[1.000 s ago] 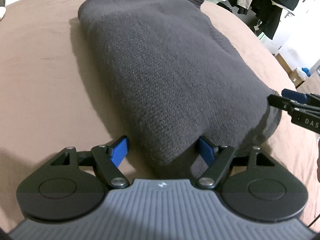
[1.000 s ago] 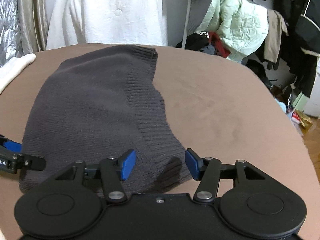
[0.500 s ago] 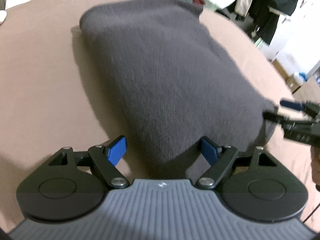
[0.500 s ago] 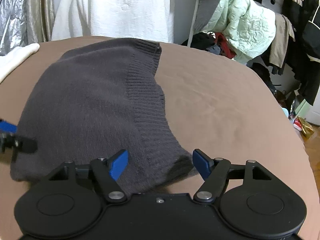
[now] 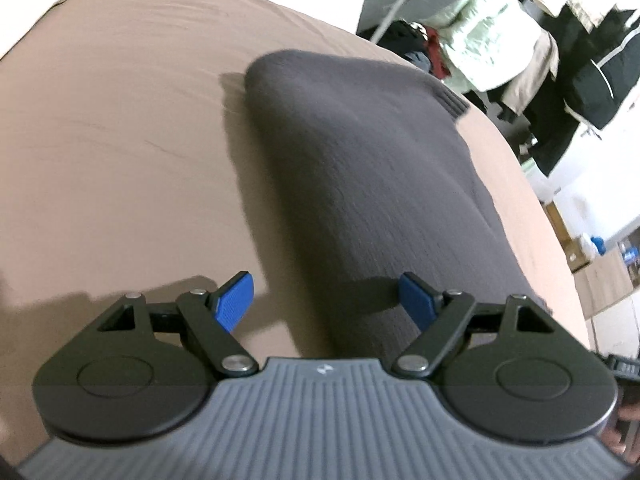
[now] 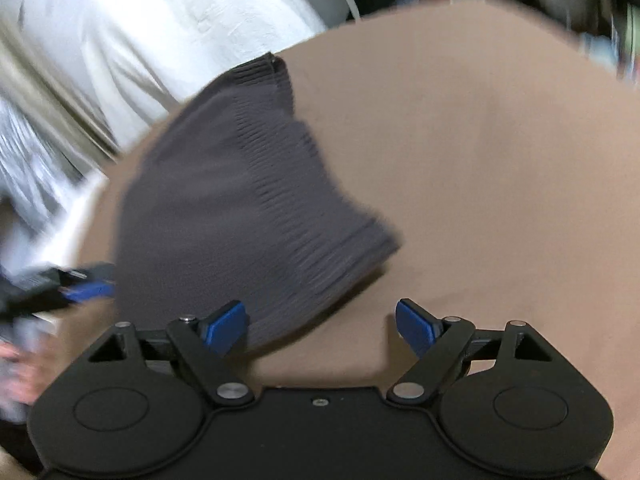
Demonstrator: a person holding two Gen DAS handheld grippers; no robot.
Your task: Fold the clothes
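A folded dark grey knit sweater (image 5: 372,176) lies on the brown bed cover (image 5: 120,140). My left gripper (image 5: 328,300) is open and empty at the sweater's near left edge, its right pad over the knit. In the right wrist view the sweater (image 6: 224,208) shows its ribbed hem (image 6: 304,200). My right gripper (image 6: 320,326) is open and empty at the sweater's near right corner. The left gripper's blue tip (image 6: 86,290) shows, blurred, at the left of that view.
White fabric (image 5: 32,0) lies at the bed's far left. A white garment (image 6: 160,32) hangs behind the bed. Jackets and clothes (image 5: 560,60) hang at the far right. The bed edge drops off on the right to a floor with boxes (image 5: 592,248).
Both grippers have pulled back and swung: the left one leftward, the right one rightward and off the hem. Both stay open. The sweater has not moved.
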